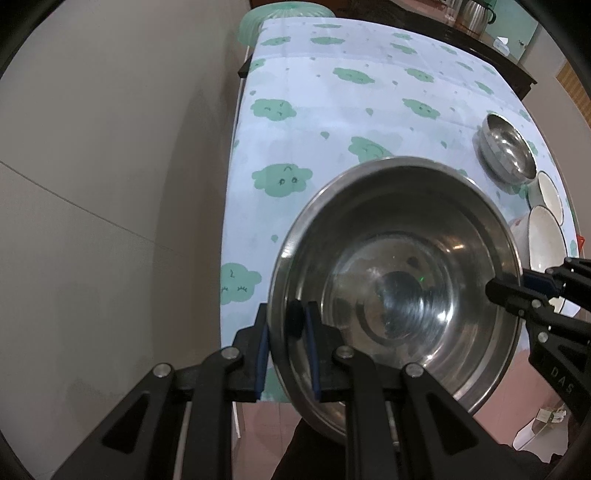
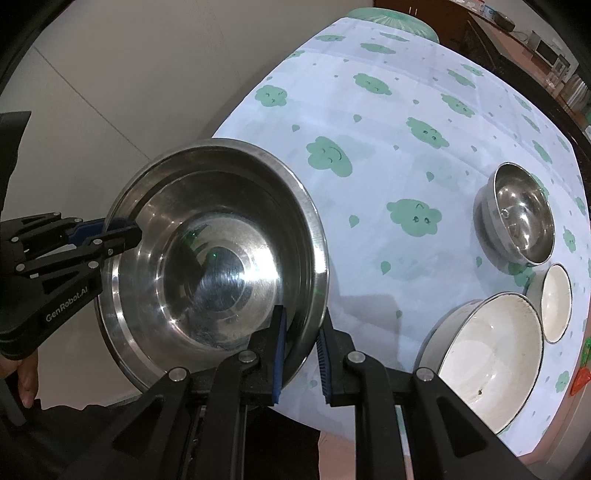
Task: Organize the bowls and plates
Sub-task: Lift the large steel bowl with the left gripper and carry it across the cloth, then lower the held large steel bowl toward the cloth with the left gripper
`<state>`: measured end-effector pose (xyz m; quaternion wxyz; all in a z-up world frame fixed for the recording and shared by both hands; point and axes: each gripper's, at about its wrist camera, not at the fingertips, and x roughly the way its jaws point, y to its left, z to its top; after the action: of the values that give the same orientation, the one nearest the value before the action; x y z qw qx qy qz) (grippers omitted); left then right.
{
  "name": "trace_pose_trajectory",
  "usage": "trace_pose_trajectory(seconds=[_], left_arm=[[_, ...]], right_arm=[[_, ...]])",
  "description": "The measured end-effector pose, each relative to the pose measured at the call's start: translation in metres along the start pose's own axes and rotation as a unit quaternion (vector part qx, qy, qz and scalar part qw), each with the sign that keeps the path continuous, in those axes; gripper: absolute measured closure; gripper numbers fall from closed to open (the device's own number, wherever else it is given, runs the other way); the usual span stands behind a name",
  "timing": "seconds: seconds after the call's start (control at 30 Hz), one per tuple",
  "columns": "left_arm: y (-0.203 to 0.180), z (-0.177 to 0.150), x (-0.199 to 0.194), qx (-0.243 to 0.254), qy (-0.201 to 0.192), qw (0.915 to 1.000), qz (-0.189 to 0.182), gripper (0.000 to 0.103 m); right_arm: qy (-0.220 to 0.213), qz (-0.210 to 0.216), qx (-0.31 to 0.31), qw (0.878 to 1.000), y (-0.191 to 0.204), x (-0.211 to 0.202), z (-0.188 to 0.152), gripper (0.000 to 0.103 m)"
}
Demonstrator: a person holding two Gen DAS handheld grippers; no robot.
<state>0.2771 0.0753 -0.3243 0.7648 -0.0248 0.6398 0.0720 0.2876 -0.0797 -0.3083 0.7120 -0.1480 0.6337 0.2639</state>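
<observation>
A large steel bowl [image 1: 399,280] is held tilted in the air above the table's near edge, its inside facing both cameras. My left gripper [image 1: 286,354] is shut on its left rim. My right gripper [image 2: 301,354] is shut on its right rim, one finger inside the bowl [image 2: 218,258] and one outside. Each gripper shows in the other's view, the right one [image 1: 517,291] and the left one [image 2: 118,236]. On the table at the right stand a small steel bowl [image 2: 521,218], a large white bowl [image 2: 487,354] and a small white bowl [image 2: 556,302].
The table carries a pale blue cloth with green clouds [image 2: 406,122]. A bare wall [image 1: 110,166] runs along its left side. A green stool [image 1: 280,14] stands at the far end, with a dark sideboard [image 1: 480,40] behind.
</observation>
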Motion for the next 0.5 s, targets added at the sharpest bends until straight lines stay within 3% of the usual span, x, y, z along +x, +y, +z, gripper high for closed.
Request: trace_pose_trajectory(seconds=[0.5], left_arm=[[0.000,-0.003,0.015,-0.002,0.022,0.9997,-0.005,0.088]], right_arm=[[0.022,0.006,0.001,1.000,0.002,0.017,-0.002,0.085]])
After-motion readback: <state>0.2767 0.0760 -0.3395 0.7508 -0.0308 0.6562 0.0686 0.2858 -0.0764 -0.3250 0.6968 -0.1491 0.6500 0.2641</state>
